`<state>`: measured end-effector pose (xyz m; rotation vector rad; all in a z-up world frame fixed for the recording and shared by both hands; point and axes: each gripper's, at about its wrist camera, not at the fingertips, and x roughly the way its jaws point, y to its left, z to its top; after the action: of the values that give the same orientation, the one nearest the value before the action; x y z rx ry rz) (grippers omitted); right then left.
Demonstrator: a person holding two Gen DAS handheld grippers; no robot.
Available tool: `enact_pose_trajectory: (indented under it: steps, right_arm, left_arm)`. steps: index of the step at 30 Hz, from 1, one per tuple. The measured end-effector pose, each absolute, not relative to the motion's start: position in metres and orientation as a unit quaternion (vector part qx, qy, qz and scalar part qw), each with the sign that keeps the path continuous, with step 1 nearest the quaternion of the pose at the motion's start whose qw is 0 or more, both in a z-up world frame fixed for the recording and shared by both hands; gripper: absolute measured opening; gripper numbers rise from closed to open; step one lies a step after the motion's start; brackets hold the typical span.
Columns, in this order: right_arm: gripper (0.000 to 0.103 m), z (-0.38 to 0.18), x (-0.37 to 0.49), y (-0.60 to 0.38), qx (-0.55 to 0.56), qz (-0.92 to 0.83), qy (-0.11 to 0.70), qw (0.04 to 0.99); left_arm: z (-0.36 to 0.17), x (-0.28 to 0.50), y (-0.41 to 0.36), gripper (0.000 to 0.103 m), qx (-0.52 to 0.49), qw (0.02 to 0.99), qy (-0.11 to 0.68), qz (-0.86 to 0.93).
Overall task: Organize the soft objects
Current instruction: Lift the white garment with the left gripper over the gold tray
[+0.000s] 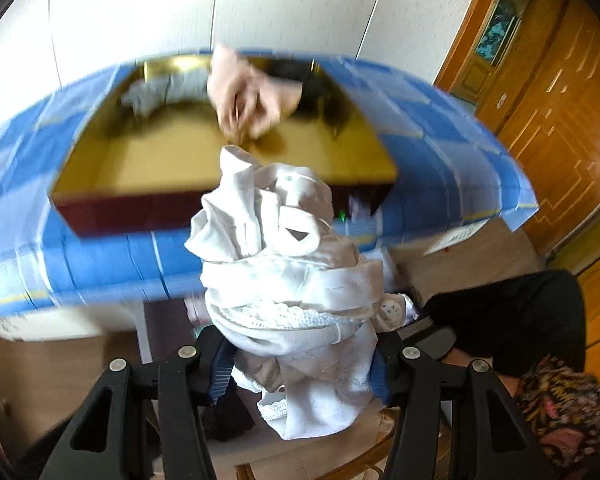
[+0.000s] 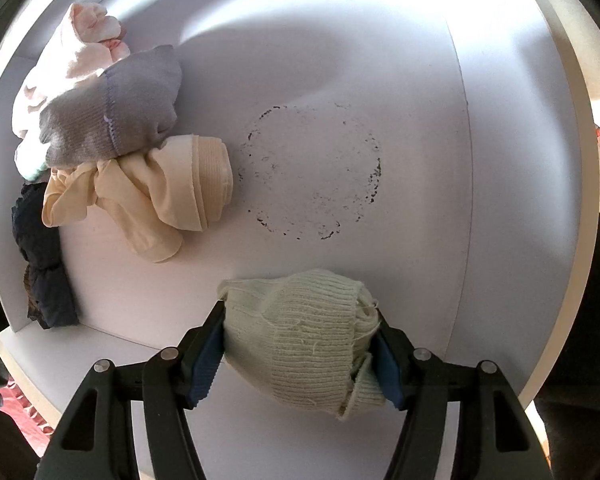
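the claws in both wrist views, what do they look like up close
Both look alike. The left claw and right claw each have two black angular plastic fingers with cut-out slots, round silver bolt heads at the joints, and blue ribbed pads on the inner faces. No cables, markings or sleeves show.

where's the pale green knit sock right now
Right wrist view, bottom centre: the pale green knit sock is clamped in the right gripper above the white surface.

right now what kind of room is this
Probably a bedroom at home: a blue checked bed cover under a gold box, carved wooden doors, and socks heaped in a white drawer.
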<state>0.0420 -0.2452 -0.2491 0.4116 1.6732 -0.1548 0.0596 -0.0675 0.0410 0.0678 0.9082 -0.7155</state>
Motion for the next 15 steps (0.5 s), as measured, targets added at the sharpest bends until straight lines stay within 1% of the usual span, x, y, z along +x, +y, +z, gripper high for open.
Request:
enact_pose_trajectory:
  steps: [9,12,15]
  right_arm:
    - [0.066,-0.249,0.043,-0.242,0.183,-0.063,0.737,0.648]
    - [0.066,-0.249,0.044,-0.241,0.182,-0.061,0.737,0.648]
    - [0.066,-0.249,0.044,-0.239,0.184,-0.059,0.737,0.647]
  left_arm:
    - [0.105,0.116,-0.069,0.056,0.067,0.865,0.389,-0.310]
    - [0.114,0.148,-0.074,0.056,0.084,0.868,0.395,-0.289]
    - [0.112,0.176,-0.080,0.056,0.086,0.868,0.409,-0.268]
